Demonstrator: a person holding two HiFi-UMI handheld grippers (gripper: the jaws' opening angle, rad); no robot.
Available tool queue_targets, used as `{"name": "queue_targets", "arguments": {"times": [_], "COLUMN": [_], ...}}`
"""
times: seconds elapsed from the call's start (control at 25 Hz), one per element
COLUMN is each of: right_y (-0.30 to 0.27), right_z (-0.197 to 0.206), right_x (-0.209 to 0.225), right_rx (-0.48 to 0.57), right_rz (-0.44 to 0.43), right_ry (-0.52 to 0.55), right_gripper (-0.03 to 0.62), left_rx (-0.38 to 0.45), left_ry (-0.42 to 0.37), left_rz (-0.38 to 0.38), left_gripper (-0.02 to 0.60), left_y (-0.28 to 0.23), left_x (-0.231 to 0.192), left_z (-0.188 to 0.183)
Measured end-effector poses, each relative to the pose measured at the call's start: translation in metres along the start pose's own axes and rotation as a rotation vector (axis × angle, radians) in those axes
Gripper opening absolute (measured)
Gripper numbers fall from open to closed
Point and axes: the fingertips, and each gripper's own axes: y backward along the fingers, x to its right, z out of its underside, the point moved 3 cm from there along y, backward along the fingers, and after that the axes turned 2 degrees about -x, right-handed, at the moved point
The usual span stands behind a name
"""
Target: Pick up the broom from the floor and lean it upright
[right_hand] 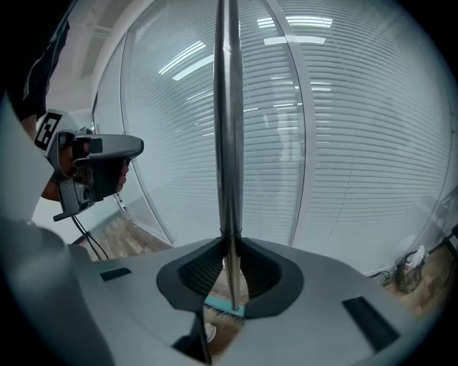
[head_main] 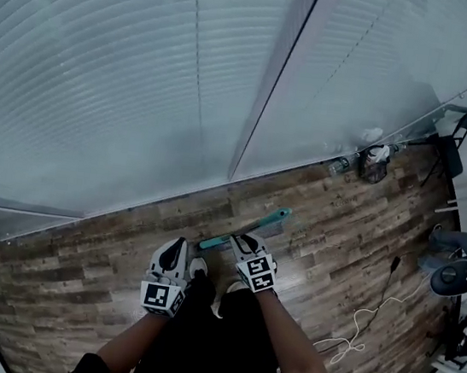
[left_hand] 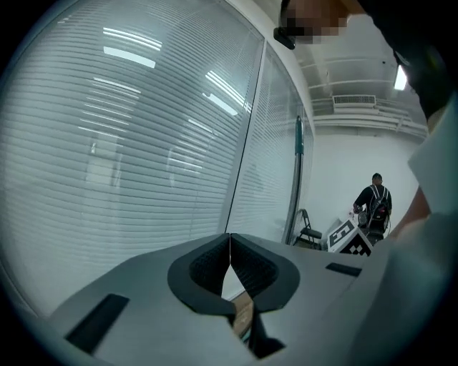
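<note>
The broom stands upright near the glass wall. Its teal head [head_main: 249,227] rests on the wood floor and shows below the jaws [right_hand: 223,307] in the right gripper view. The silver handle [right_hand: 229,129] rises straight up between the pads of my right gripper [right_hand: 229,250], which is shut on it. In the head view the right gripper [head_main: 246,248] sits just behind the teal head. My left gripper [head_main: 172,267] hangs beside it to the left, apart from the broom. Its jaws [left_hand: 229,246] are shut with nothing between them. The left gripper [right_hand: 93,171] also shows in the right gripper view.
A glass wall with blinds [head_main: 145,83] runs close ahead. Bottles and a bag [head_main: 373,162] stand at its foot to the right, with a folding chair [head_main: 450,147] beyond. A white cable [head_main: 360,328] and equipment [head_main: 458,273] lie right. A person [left_hand: 373,204] stands far off.
</note>
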Motion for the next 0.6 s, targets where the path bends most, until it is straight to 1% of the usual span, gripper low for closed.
{"name": "queue_targets", "arguments": {"times": [0.08, 0.16, 0.32, 0.4, 0.48, 0.6], "right_y": [-0.022, -0.047, -0.104, -0.136, -0.166, -0.21], "right_z": [0.014, 0.037, 0.09, 0.113, 0.14, 0.177], "right_x": [0.009, 0.019, 0.043, 0.055, 0.061, 0.07], "right_rx": [-0.019, -0.041, -0.087, -0.113, -0.141, -0.185], "right_rz": [-0.02, -0.033, -0.044, -0.053, -0.071, -0.094], "right_ry": [0.015, 0.011, -0.035, -0.065, -0.09, -0.089], "right_gripper": [0.083, 0.083, 0.083, 0.083, 0.083, 0.083], "left_rx": [-0.017, -0.015, -0.001, 0.004, -0.011, -0.024], "left_ry": [-0.022, -0.029, 0.032, 0.028, 0.021, 0.025], "left_rz": [-0.009, -0.018, -0.097, -0.109, -0.125, -0.157], "left_gripper": [0.018, 0.018, 0.018, 0.018, 0.018, 0.018], "left_y": [-0.017, -0.034, -0.07, -0.087, -0.097, -0.111], "left_x": [0.001, -0.001, -0.019, -0.027, -0.035, -0.052], "left_z": [0.013, 0.029, 0.06, 0.076, 0.096, 0.125]}}
